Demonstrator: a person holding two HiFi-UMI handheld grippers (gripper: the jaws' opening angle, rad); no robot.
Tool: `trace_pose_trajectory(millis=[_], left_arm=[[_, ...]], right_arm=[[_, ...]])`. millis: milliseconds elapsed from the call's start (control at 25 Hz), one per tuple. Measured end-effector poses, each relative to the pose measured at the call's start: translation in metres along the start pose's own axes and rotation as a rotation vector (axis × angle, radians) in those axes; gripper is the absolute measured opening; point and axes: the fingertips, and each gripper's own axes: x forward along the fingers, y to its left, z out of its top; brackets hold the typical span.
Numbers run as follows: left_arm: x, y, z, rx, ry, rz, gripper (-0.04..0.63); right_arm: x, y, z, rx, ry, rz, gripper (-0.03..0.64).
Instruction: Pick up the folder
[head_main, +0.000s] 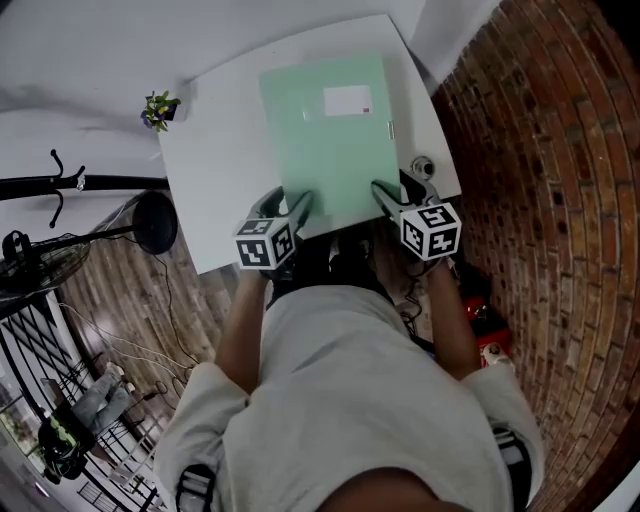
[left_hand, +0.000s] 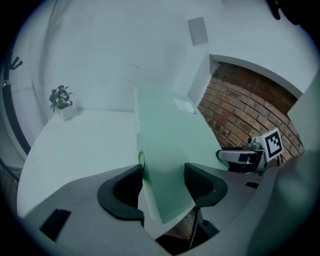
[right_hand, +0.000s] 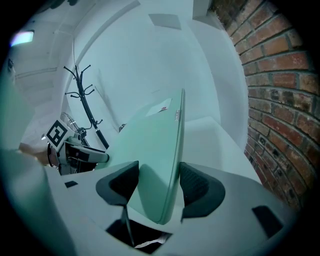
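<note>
1 smooth rectangular green folder (head_main: 330, 140)

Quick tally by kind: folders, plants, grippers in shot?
Green folder: 1
Potted plant: 1
Grippers: 2, left gripper and right gripper, both shut on the folder
Total: 4
</note>
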Motion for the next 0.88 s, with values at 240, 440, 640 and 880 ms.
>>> trace_pose_trajectory(millis=[240,440,640,880], left_arm=[[-0.007,-0.004,0.004,0.029,-0.004,-0.020,0.276],[-0.007,-0.003,0.012,0.043,0.001,-0.056,0.276],[-0.007,0.000,0.018,0.080,0.011,-0.092,0.276],[-0.010,-0.001,0.029,0.125,0.012,-0.137,0.276]], right_arm=[[-0.010,0.006,0.002,0.009,-0.017,-0.029,0.258],[-0.014,0.010,0.009,0.013,-0.034,-0.069,0.257],[-0.017,0.015,0.011,0.023,-0.046,-0.112,0.258],[-0.026,0.022,0.018,0.034,-0.073,-0.168,0.258]])
